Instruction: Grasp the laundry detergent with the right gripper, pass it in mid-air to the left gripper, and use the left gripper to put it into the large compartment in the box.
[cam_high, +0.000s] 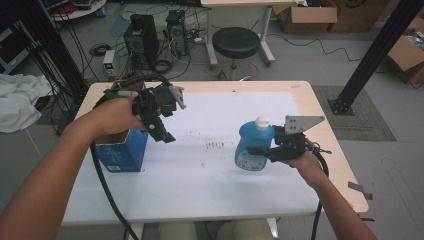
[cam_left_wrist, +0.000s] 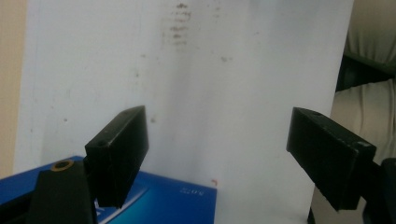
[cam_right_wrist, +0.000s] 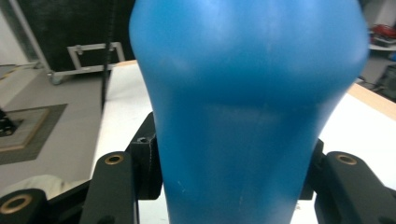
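A blue bottle (cam_high: 253, 145) with a white cap stands right of centre on the counter (cam_high: 210, 200), pinched by the right gripper (cam_high: 265, 151). The left gripper (cam_high: 165, 120), fingers (cam_left_wrist: 119, 151) spread, hovers over an open blue box (cam_high: 121, 152), contents hidden.

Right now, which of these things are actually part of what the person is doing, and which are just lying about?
In use: blue plastic bottle with white cap, clamped in the right tongs; open blue cardboard box, beside the open left tongs.

Lying about: black round stool; computer towers; brown cardboard boxes; white cloth.
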